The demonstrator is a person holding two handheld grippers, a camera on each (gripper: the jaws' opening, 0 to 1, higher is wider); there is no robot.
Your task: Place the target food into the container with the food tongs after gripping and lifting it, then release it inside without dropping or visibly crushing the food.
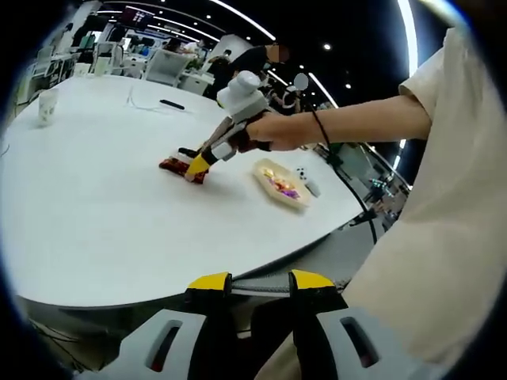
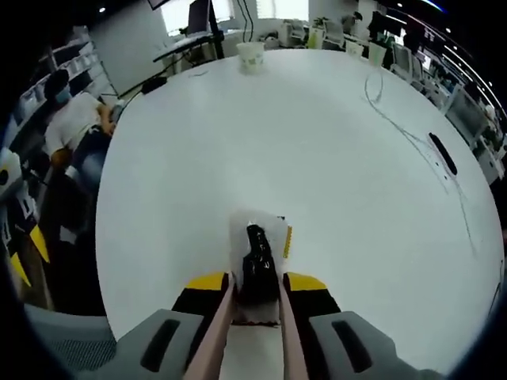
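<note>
A dark, reddish snack in a glossy wrapper lies on the white round table. My right gripper, held in a person's hand, is shut on pale food tongs. The tong tips sit at either side of the snack, low at the table. To the right of it stands a beige container with colourful food inside. My left gripper hangs off the table's near edge, open, with nothing between its fingers.
A paper cup stands at the far side. A thin cable and a black stick-like object lie on the table. A small white item sits beside the container. A seated person is off the table's edge.
</note>
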